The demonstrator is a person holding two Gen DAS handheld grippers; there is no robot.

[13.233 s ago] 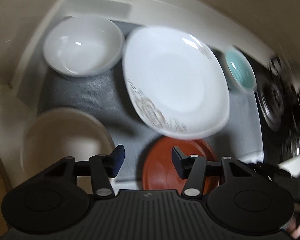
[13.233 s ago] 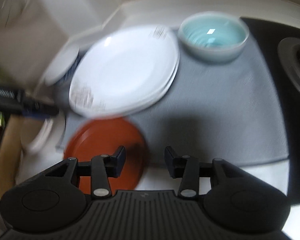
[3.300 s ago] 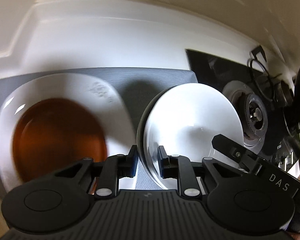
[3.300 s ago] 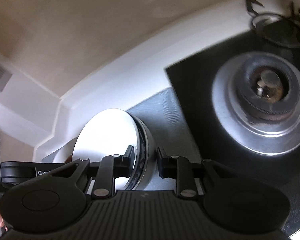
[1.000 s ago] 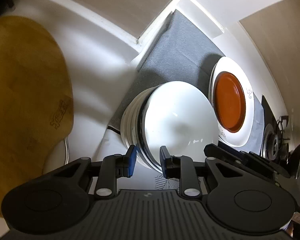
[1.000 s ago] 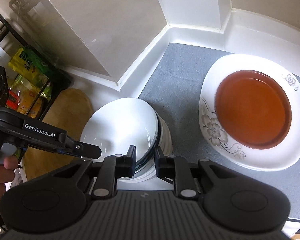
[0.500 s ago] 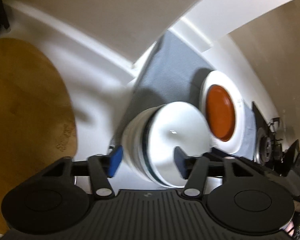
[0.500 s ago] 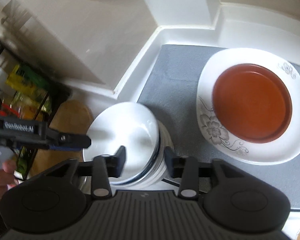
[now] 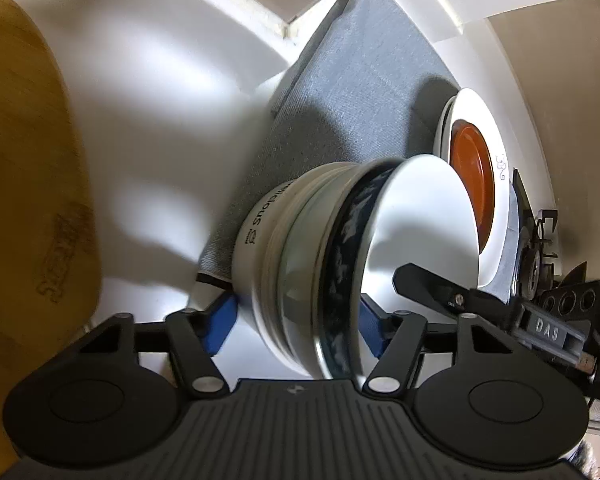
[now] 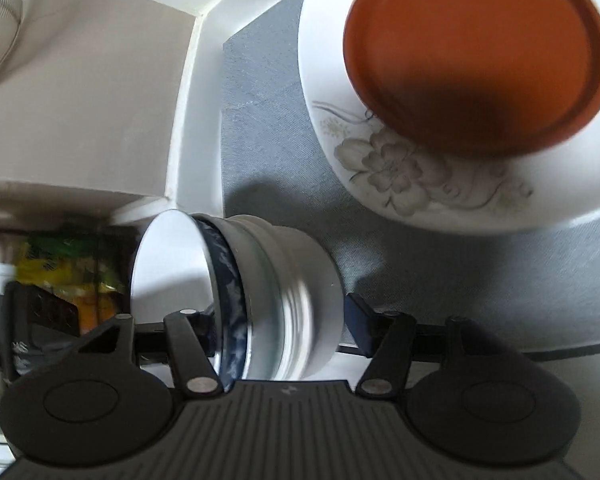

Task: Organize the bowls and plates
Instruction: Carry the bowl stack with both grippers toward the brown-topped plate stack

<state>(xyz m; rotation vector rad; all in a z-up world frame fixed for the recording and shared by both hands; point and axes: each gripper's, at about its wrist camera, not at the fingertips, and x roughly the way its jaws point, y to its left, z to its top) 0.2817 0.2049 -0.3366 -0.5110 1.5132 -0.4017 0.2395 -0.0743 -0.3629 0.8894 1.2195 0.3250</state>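
A stack of nested bowls [image 9: 324, 256] stands at the mat's near corner: a white lettered bowl below, a pale one, then a white bowl with a dark blue patterned outside on top. My left gripper [image 9: 298, 322] is open, its fingers either side of the stack. My right gripper [image 10: 282, 322] is open too, straddling the same stack [image 10: 276, 292] from the opposite side. Further along the mat, an orange plate [image 10: 476, 56] rests on a white flowered plate [image 10: 420, 176]; both show in the left wrist view [image 9: 470, 184].
A grey mat [image 9: 364, 92] covers the white counter, with a raised white ledge [image 10: 196, 92] behind. A wooden board [image 9: 24, 184] lies left of the stack. A gas stove [image 9: 536, 264] sits beyond the plates. Shelves with packets [image 10: 68, 280] stand past the counter edge.
Both grippers let go of the top bowl's rim and opened. They have dropped low, so the fingers now sit either side of the bowl stack.
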